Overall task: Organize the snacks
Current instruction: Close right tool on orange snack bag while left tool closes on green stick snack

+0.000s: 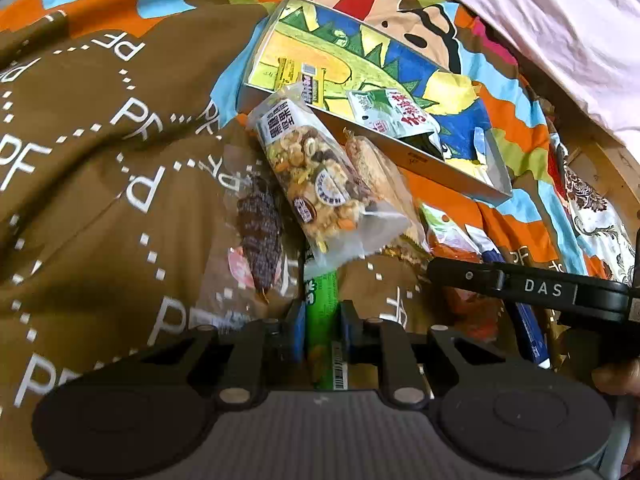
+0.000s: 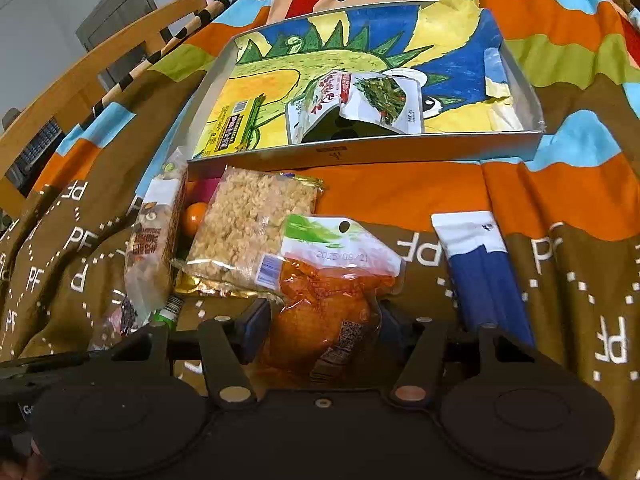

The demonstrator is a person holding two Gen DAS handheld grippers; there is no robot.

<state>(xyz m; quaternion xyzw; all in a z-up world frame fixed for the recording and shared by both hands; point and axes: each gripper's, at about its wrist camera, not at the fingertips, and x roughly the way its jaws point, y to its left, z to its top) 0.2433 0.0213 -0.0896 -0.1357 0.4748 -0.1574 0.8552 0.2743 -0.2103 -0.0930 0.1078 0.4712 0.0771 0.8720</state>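
Snacks lie in a loose row on the patterned bedspread (image 2: pixel 560 200), just before the near wall of the shallow box (image 2: pixel 360 148). Leftmost is the dark bar in clear wrap (image 1: pixel 258 236), then the mixed-nut bag (image 1: pixel 316 184), the puffed-rice pack (image 2: pixel 248 224), and the blue pouch (image 2: pixel 486 276) with bare cloth to its right. Left tool (image 1: pixel 320 330) pinches the green stick pack (image 1: pixel 322 316) narrowly. Right tool (image 2: pixel 320 326) brackets the orange packet (image 2: pixel 328 312); contact unclear. Inside the box, 1 seaweed packet (image 2: pixel 360 100) sits mid-floor.
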